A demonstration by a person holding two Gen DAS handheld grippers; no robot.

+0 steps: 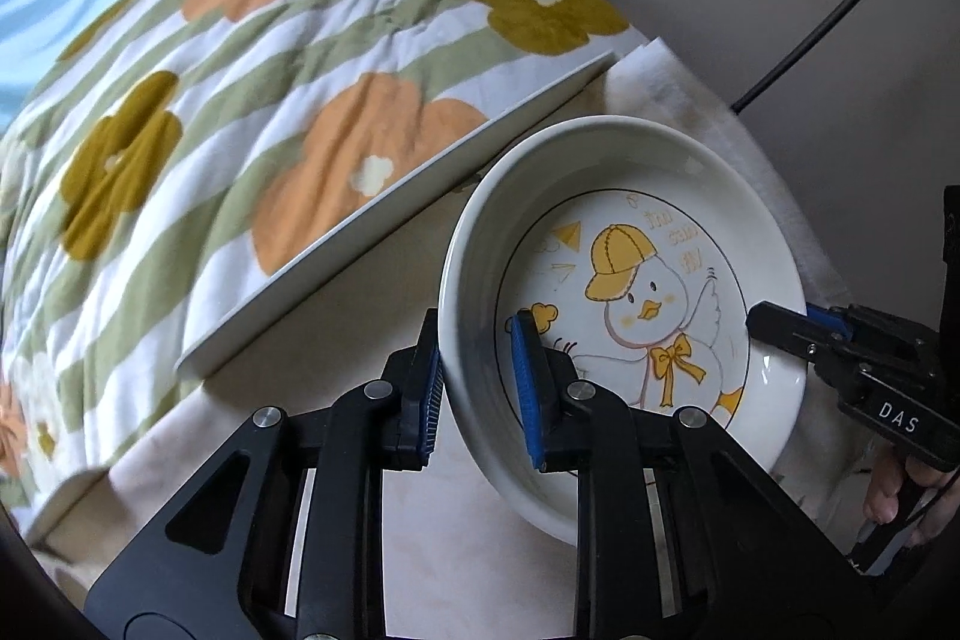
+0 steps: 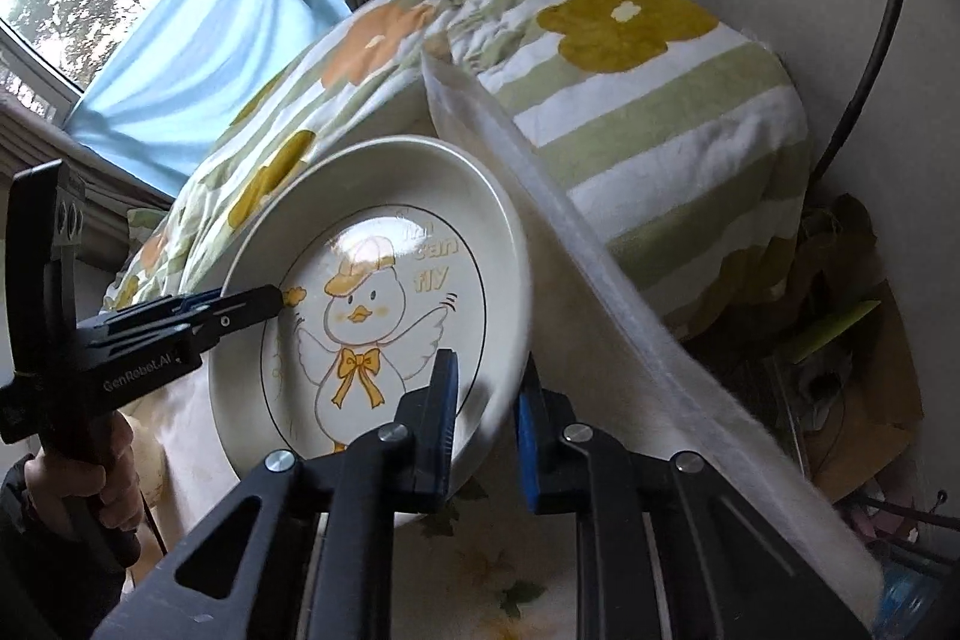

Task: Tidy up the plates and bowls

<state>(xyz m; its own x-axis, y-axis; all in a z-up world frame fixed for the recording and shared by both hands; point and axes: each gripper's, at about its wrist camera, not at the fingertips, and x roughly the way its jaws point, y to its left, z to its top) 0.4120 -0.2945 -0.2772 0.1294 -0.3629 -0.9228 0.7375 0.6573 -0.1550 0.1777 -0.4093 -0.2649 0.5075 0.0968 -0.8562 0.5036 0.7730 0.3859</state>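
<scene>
Plate: a deep white plate (image 1: pixel 624 280) printed with a duckling in a yellow cap and bow is held tilted above the cloth-covered worktop (image 1: pixel 336 316), gripped at two opposite points of its rim.
Left gripper: the left gripper (image 1: pixel 477 382) is clamped on the plate's rim, one blue pad (image 1: pixel 525 388) set inside the rim and the other outside.
Right gripper: the right gripper (image 2: pixel 486 418) is closed on the opposite rim, one finger inside the plate and one outside.
Hands: fingers of a hand (image 2: pixel 90 466) are seen wrapped around the left gripper's handle.
Surroundings: a flower-patterned striped quilt (image 1: pixel 270 100) is seen beyond the worktop's far edge, and a blue curtain (image 2: pixel 180 58) hangs at the window.
</scene>
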